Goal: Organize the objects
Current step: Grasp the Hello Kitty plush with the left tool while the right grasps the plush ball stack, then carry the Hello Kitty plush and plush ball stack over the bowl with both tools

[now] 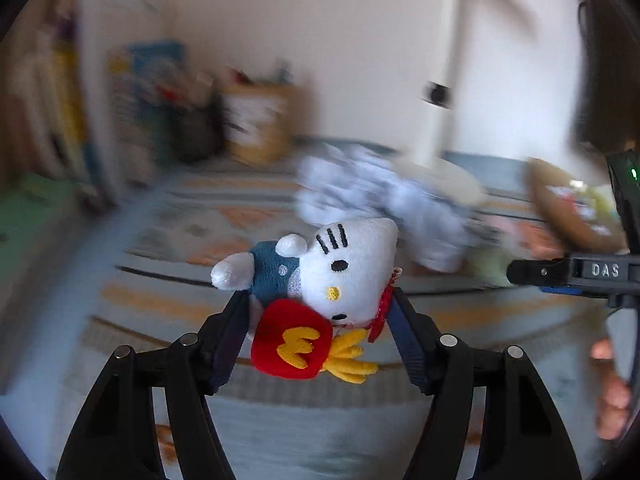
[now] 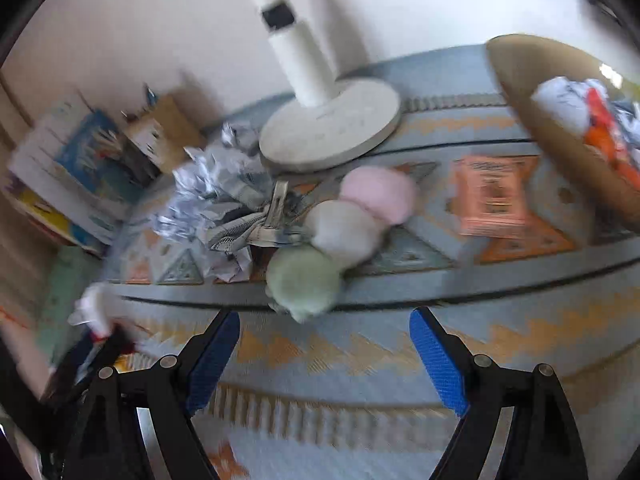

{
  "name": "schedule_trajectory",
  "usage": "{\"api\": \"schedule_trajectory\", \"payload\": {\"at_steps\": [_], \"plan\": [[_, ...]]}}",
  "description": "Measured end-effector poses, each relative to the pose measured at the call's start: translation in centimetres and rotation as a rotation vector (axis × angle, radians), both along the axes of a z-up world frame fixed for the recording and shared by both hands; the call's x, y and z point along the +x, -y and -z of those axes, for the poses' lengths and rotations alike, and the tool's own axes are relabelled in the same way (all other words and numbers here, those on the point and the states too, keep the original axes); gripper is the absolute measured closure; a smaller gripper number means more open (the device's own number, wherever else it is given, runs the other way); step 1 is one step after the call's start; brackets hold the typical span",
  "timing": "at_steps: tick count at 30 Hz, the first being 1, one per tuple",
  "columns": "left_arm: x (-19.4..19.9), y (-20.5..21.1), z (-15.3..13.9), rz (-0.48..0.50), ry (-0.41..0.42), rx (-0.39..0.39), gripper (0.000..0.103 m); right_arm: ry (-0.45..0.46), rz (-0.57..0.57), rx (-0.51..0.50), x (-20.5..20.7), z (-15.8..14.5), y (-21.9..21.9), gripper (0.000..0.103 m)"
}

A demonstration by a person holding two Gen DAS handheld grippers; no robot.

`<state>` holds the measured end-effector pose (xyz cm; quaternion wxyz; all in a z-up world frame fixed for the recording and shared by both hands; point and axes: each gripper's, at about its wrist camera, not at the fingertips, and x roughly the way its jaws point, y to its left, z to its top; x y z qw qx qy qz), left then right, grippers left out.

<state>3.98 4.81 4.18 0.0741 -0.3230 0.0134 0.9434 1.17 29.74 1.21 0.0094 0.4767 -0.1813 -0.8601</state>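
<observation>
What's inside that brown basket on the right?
The brown basket holds crumpled white paper and something orange-red. Blur hides what they are, and the pile covers whatever lies beneath.

"DAS" stands on the right claw [image 1: 520, 272]; a yellow "M" marks the plush toy [image 1: 316, 292].

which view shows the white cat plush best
The left wrist view: the white cat plush sits sharp and central, clamped in the left tongs. The right wrist view catches only a blurred white scrap of it at its left edge.
</observation>
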Motion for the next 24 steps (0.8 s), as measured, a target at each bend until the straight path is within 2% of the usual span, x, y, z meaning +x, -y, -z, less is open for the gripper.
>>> {"api": "schedule_trajectory", "payload": {"at_steps": [1,2,4,5,6,7,10,12,13,16,17,19,20,21,23,24], "plan": [[0.0,0.4,0.0,-0.007,0.003,0.010,0.037,0.009,0.025,0.000,-0.8,0.7,0.7,0.015],[-0.1,0.5,-0.2,0.001,-0.003,0.029,0.036,-0.007,0.067,0.045,-1.2,0.8,1.2,0.015],[0.1,0.3,-0.2,0.006,-0.015,0.016,0.035,-0.011,0.129,0.151,-2.2,1.1,2.4,0.018],[-0.2,0.1,0.0,0.016,-0.002,0.013,0.035,-0.008,0.141,0.188,-2.3,1.2,2.7,0.025],[-0.2,0.1,0.0,0.022,0.003,0.014,0.035,-0.009,0.144,0.236,-2.2,1.1,3.0,0.045],[-0.3,0.1,0.0,0.024,0.001,0.016,0.035,-0.019,0.118,0.268,-1.7,1.0,3.3,0.060],[-0.2,0.2,0.0,0.028,-0.003,0.027,0.034,-0.044,0.055,0.196,0.7,0.4,2.2,0.061],[-0.1,0.5,0.0,0.017,-0.012,0.032,0.034,-0.099,0.020,0.206,3.8,-0.7,1.0,0.060],[-0.1,0.6,-0.1,0.009,-0.020,0.035,0.034,-0.100,-0.021,0.215,4.7,-0.9,0.8,0.060],[0.0,0.7,-0.1,0.010,-0.017,0.044,0.034,-0.057,-0.236,0.184,8.1,-0.6,0.2,0.060],[0.0,0.7,-0.1,0.010,-0.017,0.042,0.034,-0.061,-0.254,0.212,8.8,-0.6,0.0,0.060],[0.1,0.6,-0.1,0.011,-0.021,0.038,0.033,-0.060,-0.257,0.340,10.5,-0.4,-0.6,0.059],[0.1,0.6,-0.1,0.012,-0.024,0.034,0.033,-0.047,-0.240,0.364,10.9,-0.2,-1.3,0.058],[0.2,0.5,-0.1,0.013,-0.026,0.031,0.033,-0.031,-0.223,0.349,11.3,0.0,-2.1,0.056],[0.2,0.4,-0.1,0.013,-0.026,0.027,0.033,-0.008,-0.194,0.243,11.6,0.3,-3.6,0.049],[0.1,0.5,-0.1,0.013,-0.025,0.028,0.033,-0.005,-0.169,0.201,11.7,0.5,-4.0,0.038]]}}
